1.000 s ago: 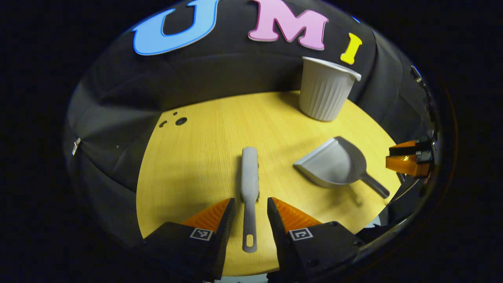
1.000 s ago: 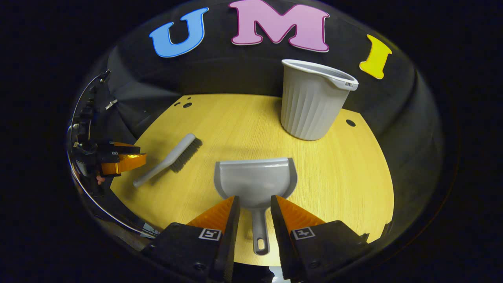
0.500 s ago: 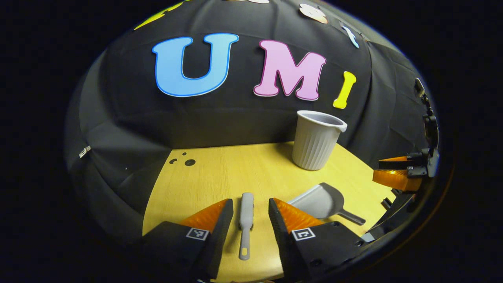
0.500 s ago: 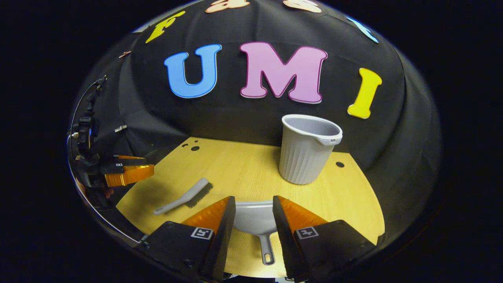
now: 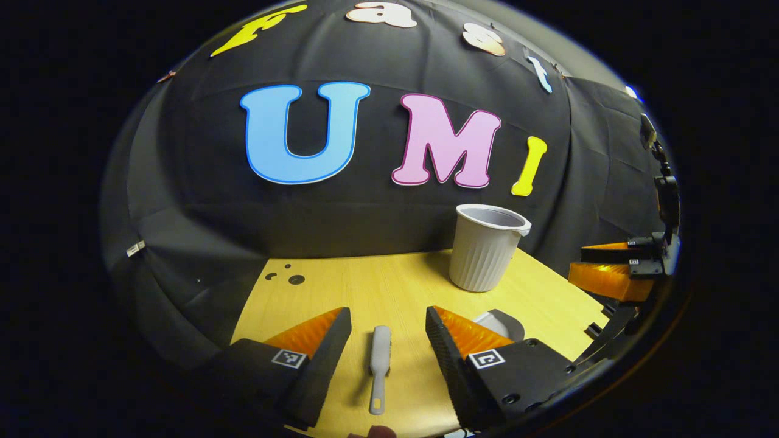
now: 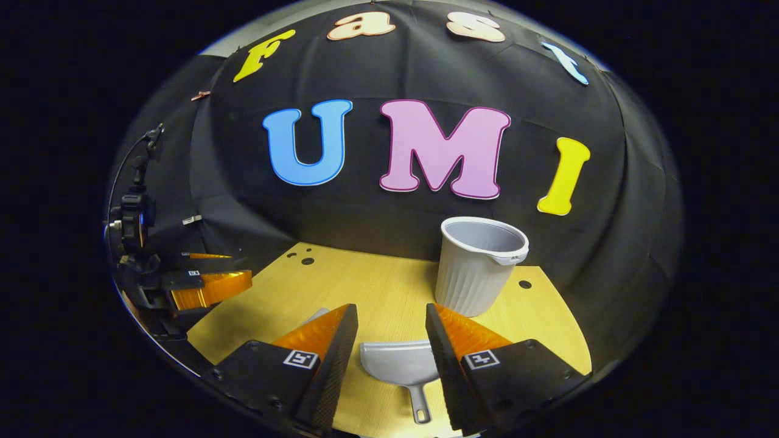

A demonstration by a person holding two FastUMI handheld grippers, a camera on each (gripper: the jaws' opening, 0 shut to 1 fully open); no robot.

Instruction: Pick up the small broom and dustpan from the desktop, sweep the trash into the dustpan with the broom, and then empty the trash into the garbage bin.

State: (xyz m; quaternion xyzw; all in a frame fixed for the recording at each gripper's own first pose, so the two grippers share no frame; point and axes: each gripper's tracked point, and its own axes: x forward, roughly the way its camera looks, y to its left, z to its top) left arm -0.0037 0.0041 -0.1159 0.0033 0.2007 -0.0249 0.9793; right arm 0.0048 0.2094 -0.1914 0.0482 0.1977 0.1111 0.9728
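Observation:
A small grey broom lies flat on the yellow desktop, handle toward me, between the spread fingers of my left gripper, which is open and not touching it. In the right gripper view, the grey dustpan rests on the desktop with its handle toward me, between the fingers of my right gripper, also open and clear of it. A grey ribbed garbage bin stands upright at the back right, seen too as the bin in the left gripper view. I can make out no trash on the wood.
The other gripper hovers at the right edge of the left gripper view, and the left gripper hangs off the table's left side in the right gripper view. Small dark holes mark the back left of the desktop. Black cloth walls surround the table.
Both views have tilted up and pulled back, so broom and dustpan sit lower and smaller between the fingers. Both pairs of fingers have spread a little wider. Nothing on the table moved.

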